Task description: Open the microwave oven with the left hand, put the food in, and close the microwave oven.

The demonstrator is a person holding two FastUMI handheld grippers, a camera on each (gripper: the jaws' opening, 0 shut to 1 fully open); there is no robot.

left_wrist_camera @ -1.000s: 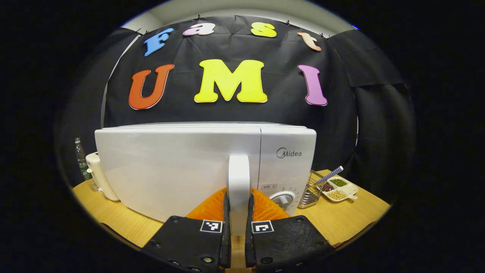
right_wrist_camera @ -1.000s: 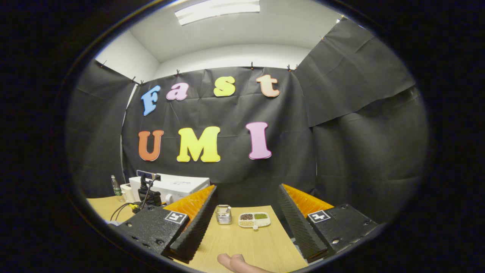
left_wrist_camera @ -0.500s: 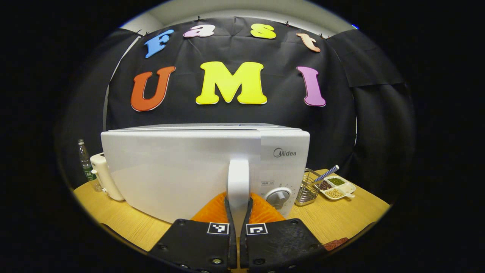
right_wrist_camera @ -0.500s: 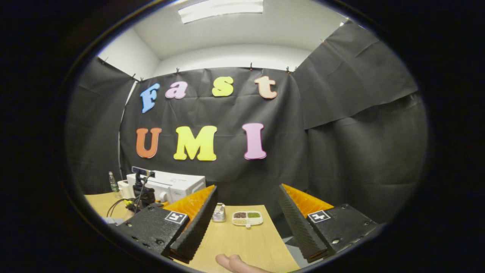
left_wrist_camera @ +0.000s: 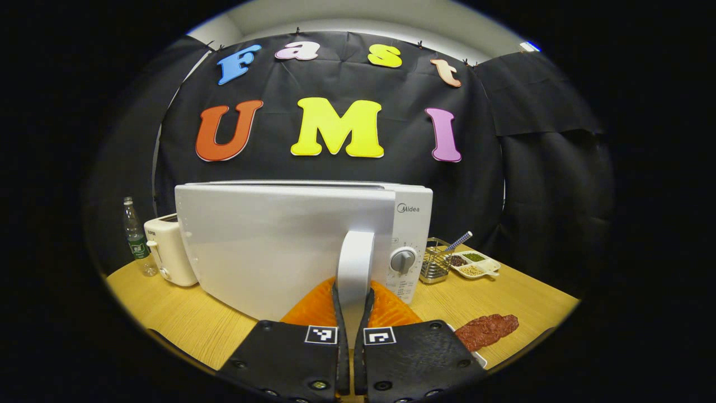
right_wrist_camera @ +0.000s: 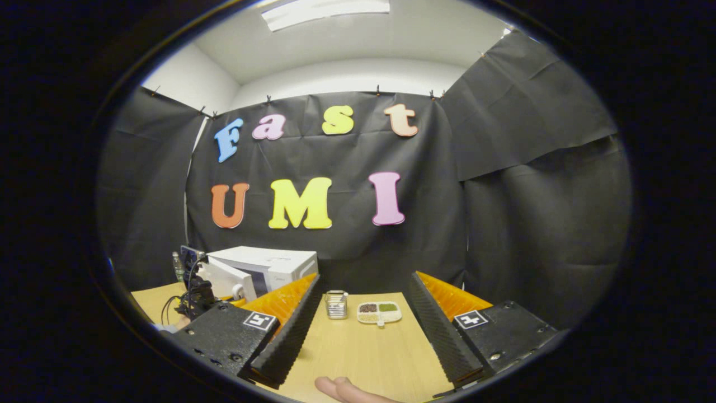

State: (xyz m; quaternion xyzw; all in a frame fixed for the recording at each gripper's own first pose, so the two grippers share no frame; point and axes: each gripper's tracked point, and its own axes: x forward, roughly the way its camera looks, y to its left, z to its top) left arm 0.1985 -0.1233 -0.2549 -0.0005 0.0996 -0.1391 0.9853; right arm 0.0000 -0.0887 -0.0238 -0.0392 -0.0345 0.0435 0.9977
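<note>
A white microwave (left_wrist_camera: 413, 224) stands on the wooden table (left_wrist_camera: 168, 313). Its door (left_wrist_camera: 268, 246) is swung partway out from the control panel. My left gripper (left_wrist_camera: 353, 291) is shut on the door's upright white handle (left_wrist_camera: 354, 257), one finger on each side. A reddish-brown piece of meat (left_wrist_camera: 486, 330) lies on a white plate at the lower right of the left gripper view. In the right gripper view the microwave (right_wrist_camera: 268, 266) sits far left with its door ajar. My right gripper (right_wrist_camera: 363, 280) is open above the table, holding nothing.
A white toaster (left_wrist_camera: 168, 252) and a plastic bottle (left_wrist_camera: 134, 235) stand left of the microwave. A wire basket (left_wrist_camera: 433, 263) and a divided dish of beans (left_wrist_camera: 472, 266) sit to its right. Pale rounded shapes (right_wrist_camera: 341, 389) lie at the near table edge.
The microwave door has swung further open with my left gripper on its handle, uncovering the control dial. The meat has come into the left gripper view. My right gripper has barely shifted.
</note>
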